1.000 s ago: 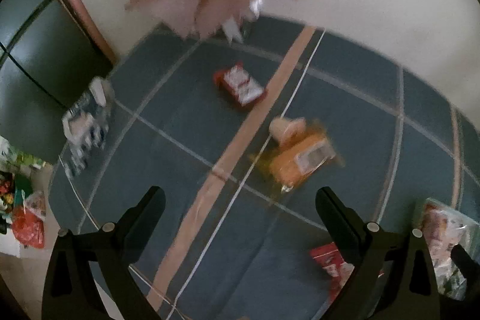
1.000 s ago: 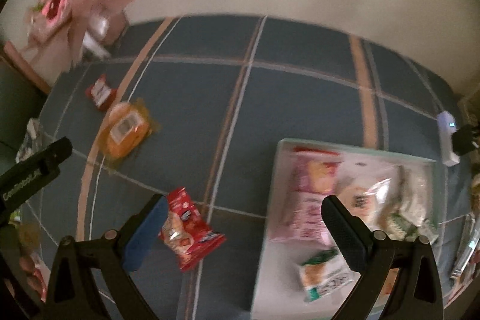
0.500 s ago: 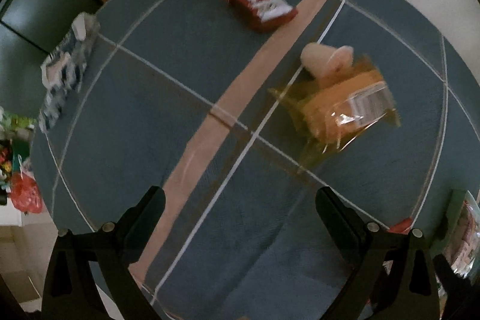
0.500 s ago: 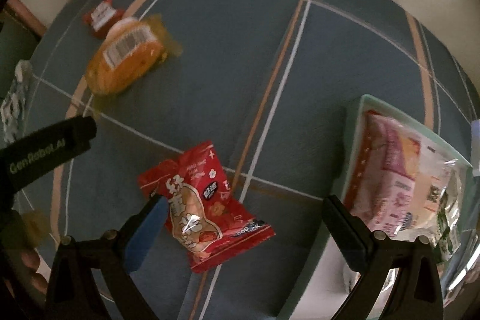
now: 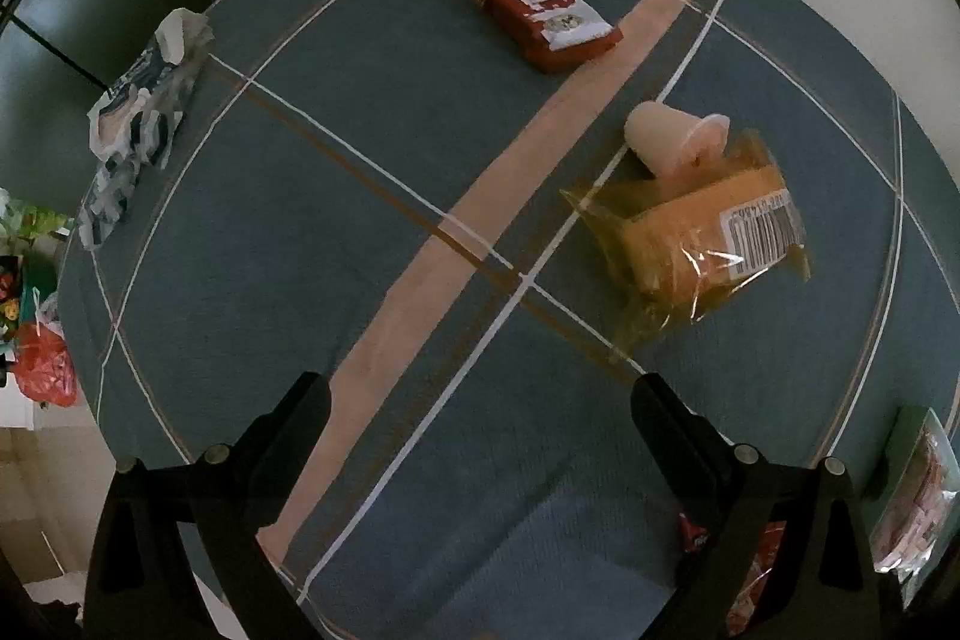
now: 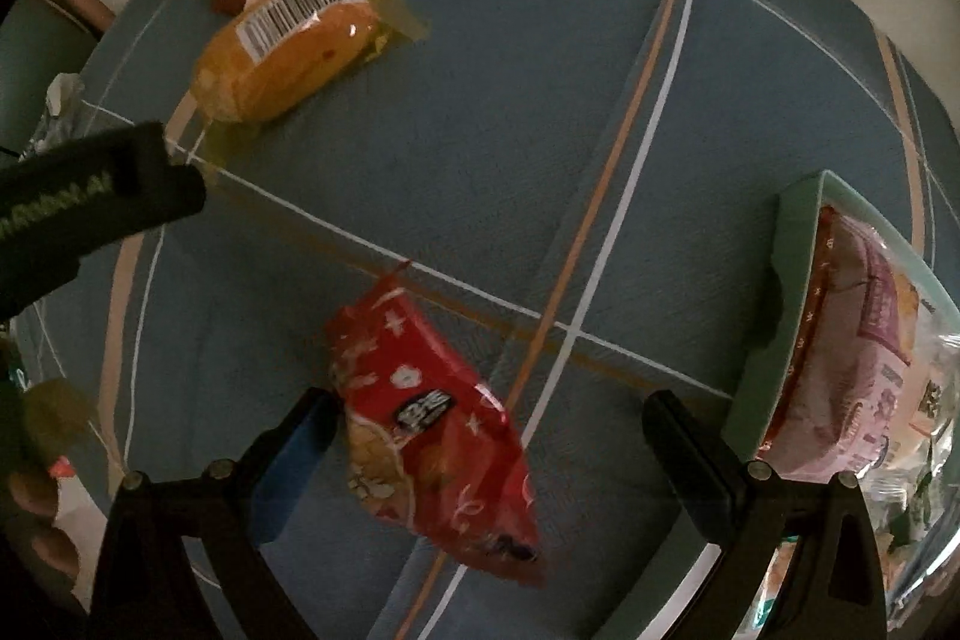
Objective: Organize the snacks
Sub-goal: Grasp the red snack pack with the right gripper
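While the red snack packet (image 6: 432,424) lies flat on the blue tablecloth (image 6: 480,100), it sits right between the spread fingers of the right gripper (image 6: 486,424), jaws wide apart, nothing held yet, the blue-padded left finger just beside the packet's edge. That looks like the pick in hand. Just to the right, the pale green tray (image 6: 792,244) already carries a pile of bagged snacks, pink and clear wrappers crowded inside, so a good share of the sorting appears done.

Over to the left gripper (image 5: 480,424): fingers also wide open, empty, hovering over bare cloth. Ahead of it and off to the right, the orange cake in clear wrap (image 5: 702,244) lies on the cloth, barcode label up, with a small pale cup snack (image 5: 672,142) touching its far end. Further back, a red-and-white bar packet (image 5: 546,16) rests beside the tan stripe. At the cloth's left edge, a crumpled dark-and-white bag (image 5: 138,118).

So my read: tray partly filled, four loose items left on the cloth, red packet likely first.
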`<state>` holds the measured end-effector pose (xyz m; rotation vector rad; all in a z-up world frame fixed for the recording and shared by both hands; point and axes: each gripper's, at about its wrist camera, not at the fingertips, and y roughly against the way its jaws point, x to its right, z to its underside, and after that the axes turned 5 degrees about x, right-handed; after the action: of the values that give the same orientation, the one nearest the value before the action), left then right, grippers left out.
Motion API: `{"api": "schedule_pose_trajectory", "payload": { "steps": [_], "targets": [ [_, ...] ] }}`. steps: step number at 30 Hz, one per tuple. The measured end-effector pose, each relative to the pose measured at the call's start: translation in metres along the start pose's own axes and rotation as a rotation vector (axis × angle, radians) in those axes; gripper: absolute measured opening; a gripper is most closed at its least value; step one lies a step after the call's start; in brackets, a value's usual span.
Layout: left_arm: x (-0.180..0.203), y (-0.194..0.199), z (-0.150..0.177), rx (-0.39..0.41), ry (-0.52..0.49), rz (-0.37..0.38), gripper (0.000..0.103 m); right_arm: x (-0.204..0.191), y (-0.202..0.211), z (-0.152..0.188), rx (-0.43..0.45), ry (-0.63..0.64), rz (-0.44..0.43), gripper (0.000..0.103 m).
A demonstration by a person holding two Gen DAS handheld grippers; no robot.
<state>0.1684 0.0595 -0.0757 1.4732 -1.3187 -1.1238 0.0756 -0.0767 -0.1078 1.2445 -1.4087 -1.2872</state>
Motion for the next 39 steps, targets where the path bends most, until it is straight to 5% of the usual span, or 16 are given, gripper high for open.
{"api": "schedule_pose_trajectory", "payload": {
  "steps": [9,15,31,39],
  "targets": [
    [-0.005,0.001,-0.006,0.014,0.019,0.02,0.1,0.011,-0.002,-0.004,0.017,0.003,-0.014,0.099],
    [-0.004,0.005,-0.008,0.021,0.022,0.022,0.1,0.011,0.002,-0.003,0.019,0.015,-0.033,0.061],
    [0.003,0.01,-0.008,0.047,0.039,0.054,0.1,0.052,0.02,-0.006,0.123,-0.119,-0.059,0.059],
    [0.021,0.025,-0.021,0.158,-0.02,0.11,0.1,0.076,0.041,-0.004,0.202,-0.191,-0.07,0.058]
  ]
}}
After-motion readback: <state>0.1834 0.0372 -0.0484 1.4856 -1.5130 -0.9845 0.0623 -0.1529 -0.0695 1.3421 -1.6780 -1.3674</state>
